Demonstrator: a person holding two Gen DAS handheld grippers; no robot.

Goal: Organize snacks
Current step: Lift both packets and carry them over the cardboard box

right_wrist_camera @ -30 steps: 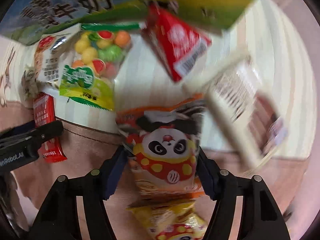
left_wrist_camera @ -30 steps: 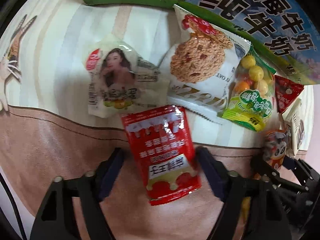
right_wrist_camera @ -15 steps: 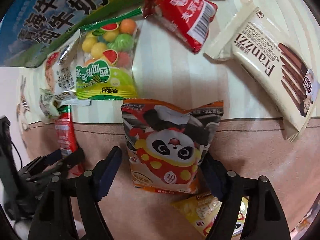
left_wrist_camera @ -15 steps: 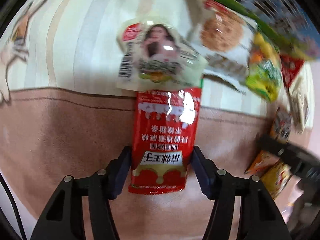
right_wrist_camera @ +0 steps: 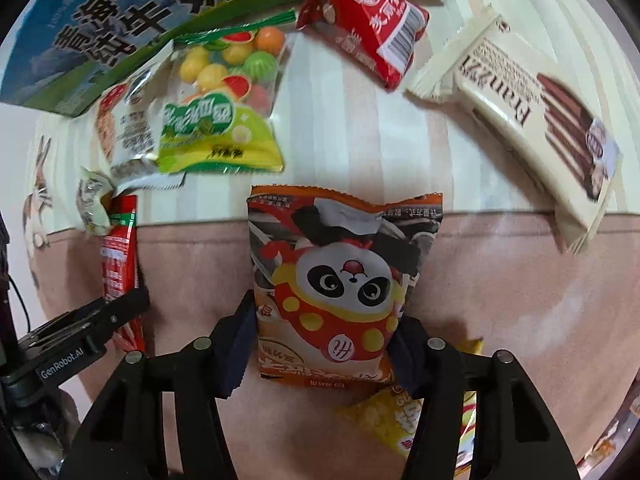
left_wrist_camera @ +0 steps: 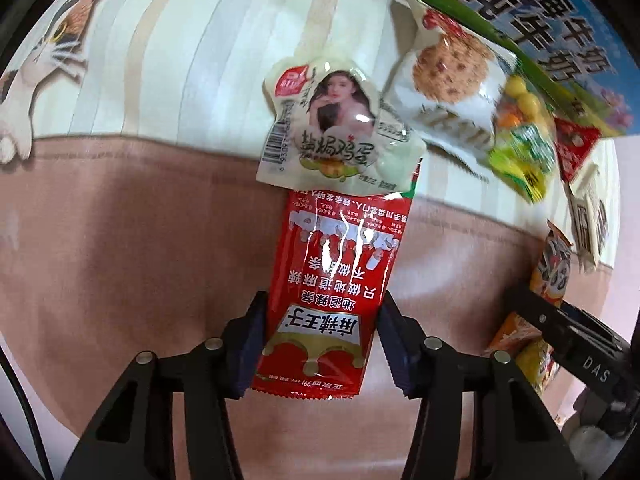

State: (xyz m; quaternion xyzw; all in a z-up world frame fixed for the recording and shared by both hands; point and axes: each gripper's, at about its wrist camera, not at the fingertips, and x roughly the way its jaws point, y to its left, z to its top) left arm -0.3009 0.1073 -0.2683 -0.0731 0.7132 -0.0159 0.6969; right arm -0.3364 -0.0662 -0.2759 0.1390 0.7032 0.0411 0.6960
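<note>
My left gripper [left_wrist_camera: 320, 344] is shut on a red spicy-strip packet [left_wrist_camera: 332, 280]; the packet's far end touches a white packet with a woman's portrait [left_wrist_camera: 332, 132]. My right gripper [right_wrist_camera: 324, 348] is shut on an orange panda packet [right_wrist_camera: 340, 280] held just over the tablecloth. The red packet [right_wrist_camera: 118, 256] and the left gripper also show at the left of the right wrist view. The panda packet [left_wrist_camera: 554, 264] shows at the right of the left wrist view.
A row of snacks lies on the striped cloth [right_wrist_camera: 340, 120]: cookie packet [left_wrist_camera: 452, 80], fruit-candy bag [right_wrist_camera: 224, 112], red wrapped snack [right_wrist_camera: 368, 40], Franzzi wafer pack [right_wrist_camera: 532, 120]. A blue-green milk carton [right_wrist_camera: 112, 16] stands behind. A yellow packet [right_wrist_camera: 400, 420] lies under my right gripper.
My left gripper pulled back with the red packet, whose end now meets the portrait packet. My right gripper closed on the panda packet and the view steadied.
</note>
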